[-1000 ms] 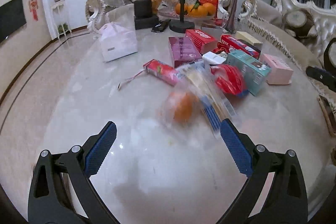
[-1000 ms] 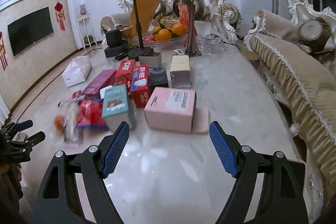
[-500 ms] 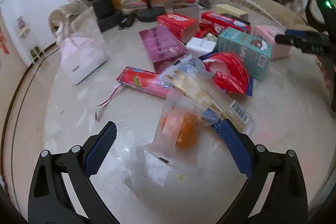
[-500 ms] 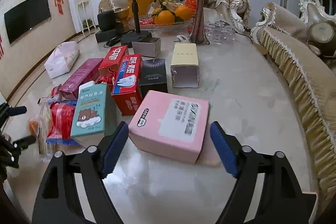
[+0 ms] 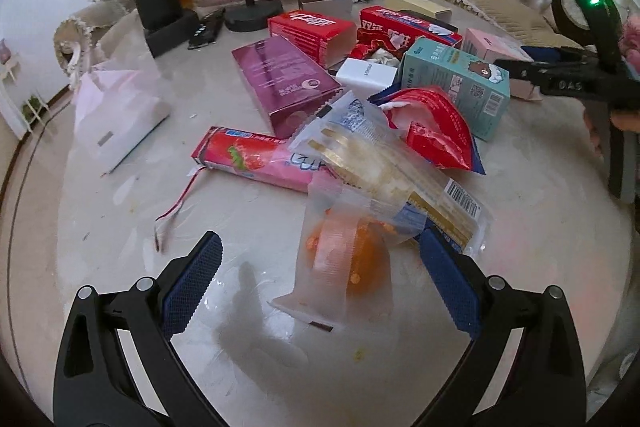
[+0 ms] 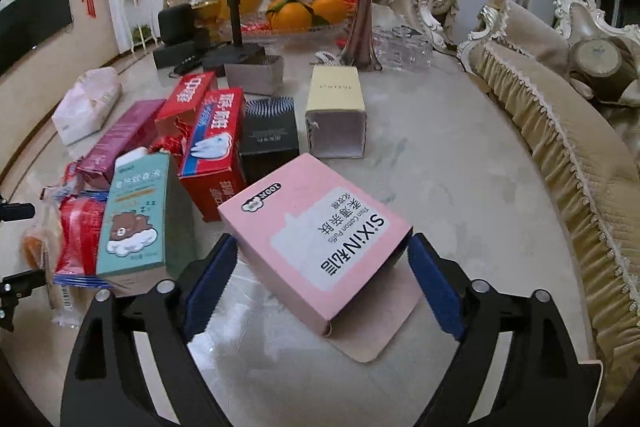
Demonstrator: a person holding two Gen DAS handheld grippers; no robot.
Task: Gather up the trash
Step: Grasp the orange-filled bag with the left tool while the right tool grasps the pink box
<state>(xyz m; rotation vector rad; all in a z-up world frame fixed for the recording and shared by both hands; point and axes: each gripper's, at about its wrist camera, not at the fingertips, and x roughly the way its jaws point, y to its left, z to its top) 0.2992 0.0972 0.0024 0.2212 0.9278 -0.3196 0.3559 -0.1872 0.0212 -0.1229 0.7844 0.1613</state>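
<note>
Right hand-held gripper (image 6: 322, 281) spread wide, jaws just opening, straddling the pink box (image 6: 316, 247); contact unclear. Left hand-held gripper (image 5: 320, 287) spread over a clear wrapper (image 5: 340, 263). Marble surface (image 6: 460, 187) littered with boxes; sofas beyond.

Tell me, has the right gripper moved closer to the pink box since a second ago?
Yes. The right gripper has advanced toward the pink box, which now sits between its opened jaws; the yellow box beyond also looms nearer.

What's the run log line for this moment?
left gripper: open over orange wrapper | right gripper: jaws just opened wider, straddling pink box | nothing lifted
</note>
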